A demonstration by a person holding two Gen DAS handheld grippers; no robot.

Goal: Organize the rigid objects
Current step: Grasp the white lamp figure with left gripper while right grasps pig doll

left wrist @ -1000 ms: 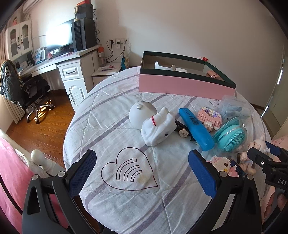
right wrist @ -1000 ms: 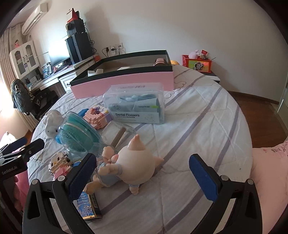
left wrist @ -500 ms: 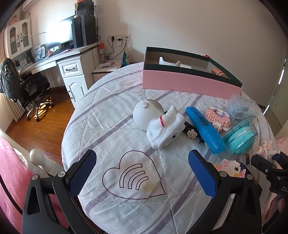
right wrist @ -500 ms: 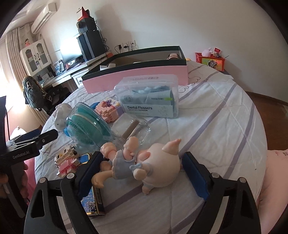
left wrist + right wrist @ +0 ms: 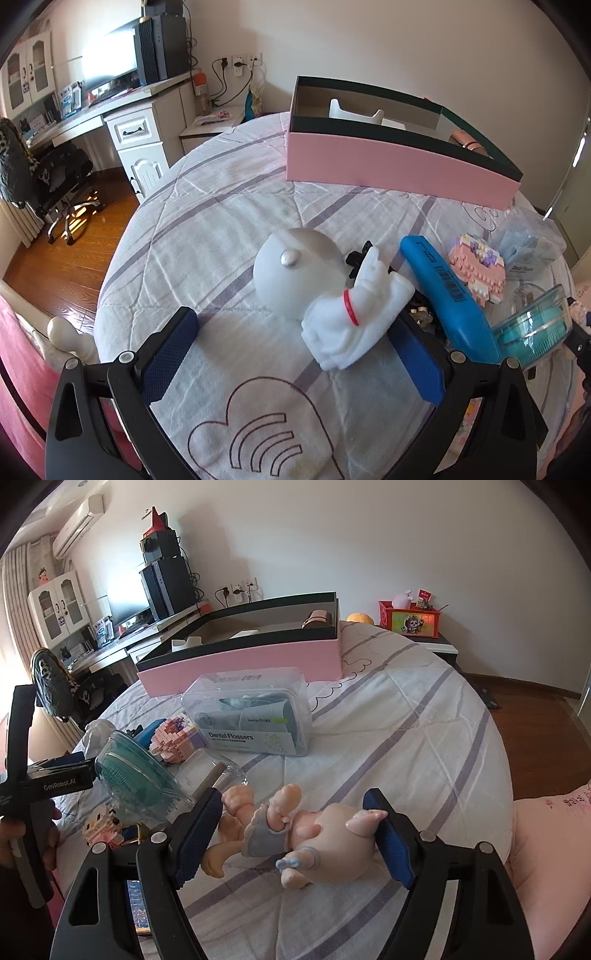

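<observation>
A pink pig doll (image 5: pixel 325 834) lies on the round quilted bed between the fingers of my right gripper (image 5: pixel 293 801). Its jaws are closing around the doll, and the blue pads (image 5: pixel 388 842) stand close against its sides. My left gripper (image 5: pixel 293 325) is open over the quilt. A white figurine with a red collar (image 5: pixel 354 317) lies between its fingers, close to the right pad (image 5: pixel 413 362), and leans on a white dome (image 5: pixel 295 273). The pink box with a dark rim (image 5: pixel 399 170) stands open at the back with a few items inside.
A blue case (image 5: pixel 450 295), a pink brick cake (image 5: pixel 480 269) and a teal brush in a clear shell (image 5: pixel 136 779) lie to the right of the figurine. A clear Dental Flossers box (image 5: pixel 255 716) sits before the pink box. Beyond the bed stand a desk (image 5: pixel 122 107) and a chair (image 5: pixel 48 173).
My right gripper has moved forward over the pig doll and its jaws have narrowed around it. My left gripper has advanced to the white figurine and dome, still open.
</observation>
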